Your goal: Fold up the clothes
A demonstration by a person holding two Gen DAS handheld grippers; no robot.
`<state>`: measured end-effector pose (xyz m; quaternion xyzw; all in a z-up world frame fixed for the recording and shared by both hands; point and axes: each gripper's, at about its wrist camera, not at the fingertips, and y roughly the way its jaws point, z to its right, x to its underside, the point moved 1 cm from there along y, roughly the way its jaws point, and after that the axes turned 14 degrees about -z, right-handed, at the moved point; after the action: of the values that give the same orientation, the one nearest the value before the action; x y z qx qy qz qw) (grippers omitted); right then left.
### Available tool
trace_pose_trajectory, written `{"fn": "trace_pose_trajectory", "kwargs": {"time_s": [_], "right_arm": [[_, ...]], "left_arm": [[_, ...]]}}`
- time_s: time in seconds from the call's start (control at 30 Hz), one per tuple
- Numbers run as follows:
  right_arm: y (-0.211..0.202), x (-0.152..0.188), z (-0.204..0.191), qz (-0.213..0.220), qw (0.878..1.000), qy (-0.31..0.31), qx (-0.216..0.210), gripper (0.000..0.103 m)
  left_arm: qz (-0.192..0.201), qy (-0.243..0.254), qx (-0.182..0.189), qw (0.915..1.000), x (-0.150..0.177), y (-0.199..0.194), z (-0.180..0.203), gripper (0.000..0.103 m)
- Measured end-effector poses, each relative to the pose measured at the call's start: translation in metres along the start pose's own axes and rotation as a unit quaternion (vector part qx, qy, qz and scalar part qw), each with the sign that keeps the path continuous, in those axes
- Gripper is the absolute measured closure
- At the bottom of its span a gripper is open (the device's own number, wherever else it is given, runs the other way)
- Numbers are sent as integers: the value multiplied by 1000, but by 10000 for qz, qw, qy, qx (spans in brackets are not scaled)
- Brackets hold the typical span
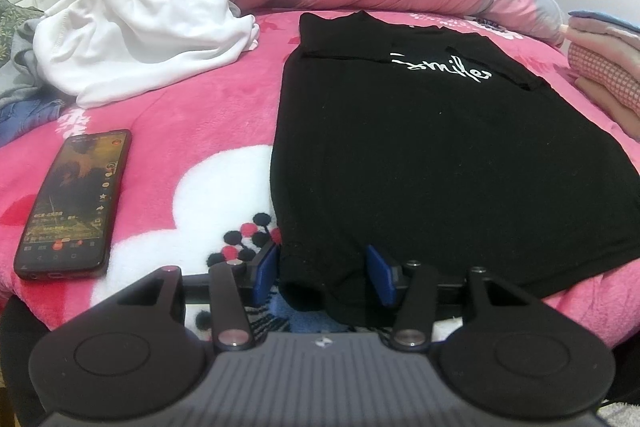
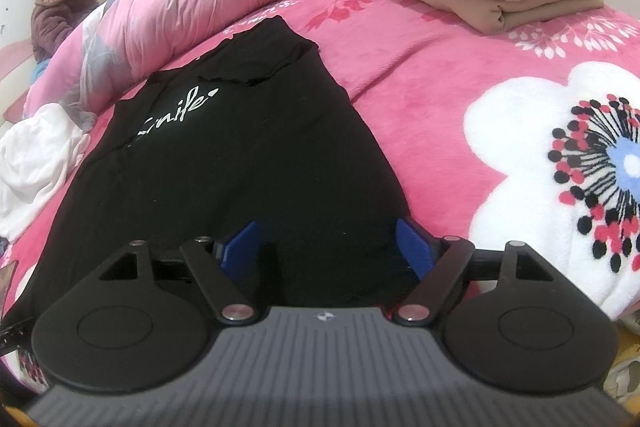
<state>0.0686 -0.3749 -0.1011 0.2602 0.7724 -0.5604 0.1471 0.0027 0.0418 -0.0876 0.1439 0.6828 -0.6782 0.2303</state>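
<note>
Left gripper point(image 1: 322, 273): jaws parted around hem corner of black T-shirt point(image 1: 440, 147), lower centre; grip unclear. Right gripper point(image 2: 328, 245): wide open over hem. Shirt flat mid-frame on pink blanket point(image 2: 440, 75). Advice: pinch both corners evenly, then lift together.

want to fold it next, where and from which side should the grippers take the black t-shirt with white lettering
Take the black t-shirt with white lettering by its near hem, one corner per gripper, coming in from the bed's near edge. It lies flat, sleeves already folded in, hem toward the grippers, so the bottom can probably lift toward the collar.

White "Smile" script on blk shirt point(image 1: 440, 147)
</note>
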Motion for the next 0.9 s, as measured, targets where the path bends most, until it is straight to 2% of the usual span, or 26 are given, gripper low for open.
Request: {"fn": "trace_pose_trajectory", "kwargs": {"time_s": [0.9], "right_arm": [[0,0,-1,-5,10000,-11,-30,22]], "left_arm": [[-5,13,-19,10000,0,0,1,52]]}}
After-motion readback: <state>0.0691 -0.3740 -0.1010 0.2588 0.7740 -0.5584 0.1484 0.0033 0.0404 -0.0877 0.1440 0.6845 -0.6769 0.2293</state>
